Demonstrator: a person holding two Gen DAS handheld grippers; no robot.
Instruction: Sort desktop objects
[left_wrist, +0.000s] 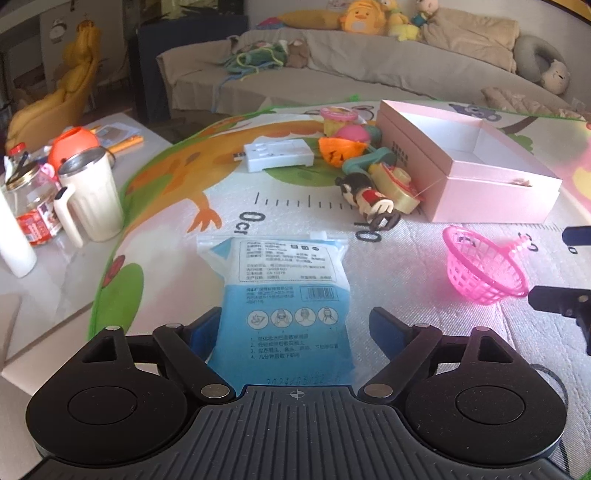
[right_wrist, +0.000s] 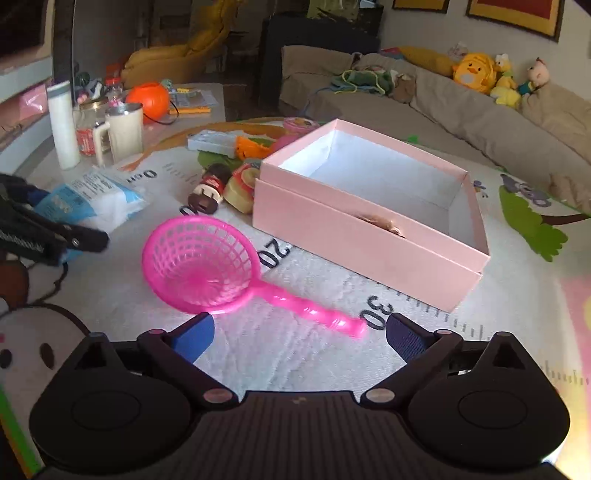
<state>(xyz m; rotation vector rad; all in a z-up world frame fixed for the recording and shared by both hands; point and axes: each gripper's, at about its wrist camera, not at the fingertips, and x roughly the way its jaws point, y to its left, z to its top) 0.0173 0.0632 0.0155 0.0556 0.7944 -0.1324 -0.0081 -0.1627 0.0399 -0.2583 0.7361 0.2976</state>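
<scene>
A blue and white packet (left_wrist: 284, 295) lies flat on the play mat, its near end between the open fingers of my left gripper (left_wrist: 295, 328); I cannot tell if the pads touch it. It also shows in the right wrist view (right_wrist: 96, 199). A pink toy strainer (right_wrist: 207, 266) lies on the mat, its handle end between the open fingers of my right gripper (right_wrist: 299, 332). It shows in the left wrist view (left_wrist: 484, 269) too. An open, nearly empty pink box (right_wrist: 369, 236) stands behind it, also in the left wrist view (left_wrist: 480, 192).
A heap of toys lies left of the box: a doll (left_wrist: 369, 199), a yellow toy (left_wrist: 395, 184), an orange pumpkin piece (left_wrist: 340, 149), a white power strip (left_wrist: 280, 153). A cream mug (left_wrist: 92, 192), a jar (left_wrist: 29, 206) and a white bottle (right_wrist: 62, 122) stand at the left. A sofa runs behind.
</scene>
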